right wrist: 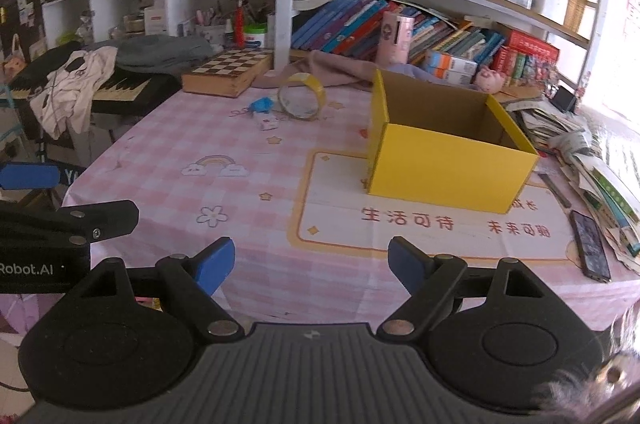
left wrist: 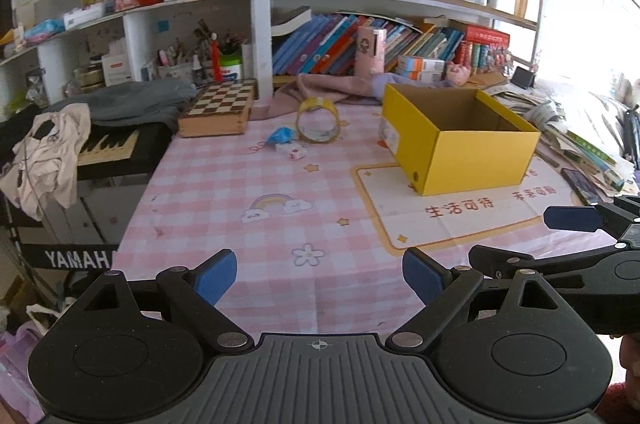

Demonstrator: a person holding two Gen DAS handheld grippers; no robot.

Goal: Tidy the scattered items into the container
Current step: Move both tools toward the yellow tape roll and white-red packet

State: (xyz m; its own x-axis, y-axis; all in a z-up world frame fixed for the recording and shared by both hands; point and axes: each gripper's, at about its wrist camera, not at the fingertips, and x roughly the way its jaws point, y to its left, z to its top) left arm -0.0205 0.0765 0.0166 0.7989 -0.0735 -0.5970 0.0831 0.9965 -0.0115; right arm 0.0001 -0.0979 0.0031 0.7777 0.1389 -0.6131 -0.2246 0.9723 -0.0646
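Observation:
An open yellow cardboard box [left wrist: 476, 160] [right wrist: 444, 172] stands empty on the pink checked tablecloth, right of centre. Far behind and left of it lie a yellow tape roll [left wrist: 317, 120] [right wrist: 302, 96] on its edge, a crumpled blue item [left wrist: 281, 135] [right wrist: 261, 104] and a small white box [left wrist: 294, 152] [right wrist: 267, 123]. My left gripper [left wrist: 320, 276] is open and empty over the near table edge. My right gripper [right wrist: 310, 264] is open and empty, also at the near edge. Each gripper shows at the side of the other's view.
A wooden chessboard box [left wrist: 220, 112] sits at the back left, a pink cloth [left wrist: 320, 88] behind the tape. Stacked papers [right wrist: 580, 140] and a phone [right wrist: 590, 244] lie at the right. A keyboard [left wrist: 108, 148] with clothes stands left of the table. Bookshelves fill the back.

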